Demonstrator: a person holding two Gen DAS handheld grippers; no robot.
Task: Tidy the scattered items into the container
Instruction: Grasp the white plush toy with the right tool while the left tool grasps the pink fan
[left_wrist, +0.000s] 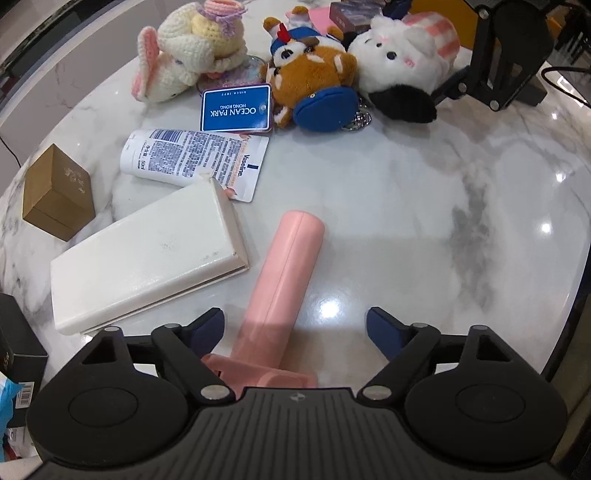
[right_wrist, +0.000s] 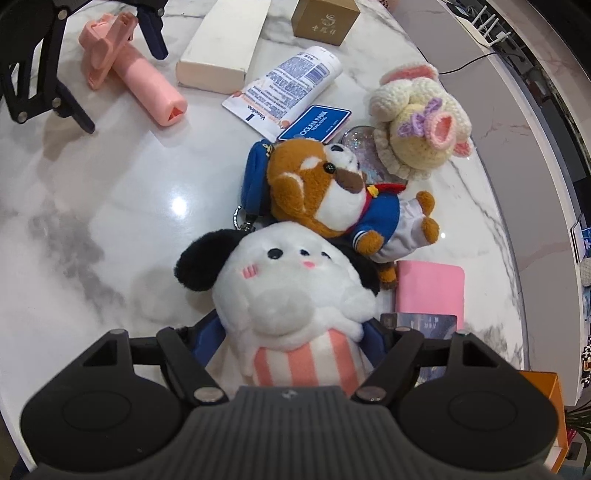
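On the marble table (left_wrist: 424, 206), my left gripper (left_wrist: 295, 325) stands open over a pink cylinder-shaped device (left_wrist: 288, 266), which lies between its jaws, nearer the left finger. In the right wrist view the same left gripper (right_wrist: 118, 77) straddles the pink device (right_wrist: 147, 85). My right gripper (right_wrist: 291, 339) is shut on the pink-striped body of a white plush dog (right_wrist: 288, 280), with a blue finger against each side. A red panda plush (right_wrist: 325, 192) lies touching the dog's head. No container can be made out.
A white box (left_wrist: 147, 258), a Vaseline tube (left_wrist: 192, 158), a gold box (left_wrist: 55, 192), a blue Ocean Park tag (left_wrist: 236, 107) and a crocheted bunny (left_wrist: 192, 55) lie around. A pink pad (right_wrist: 430, 291) and a dark card box (right_wrist: 424, 325) sit beside the dog. The table's edge (right_wrist: 517, 184) curves at right.
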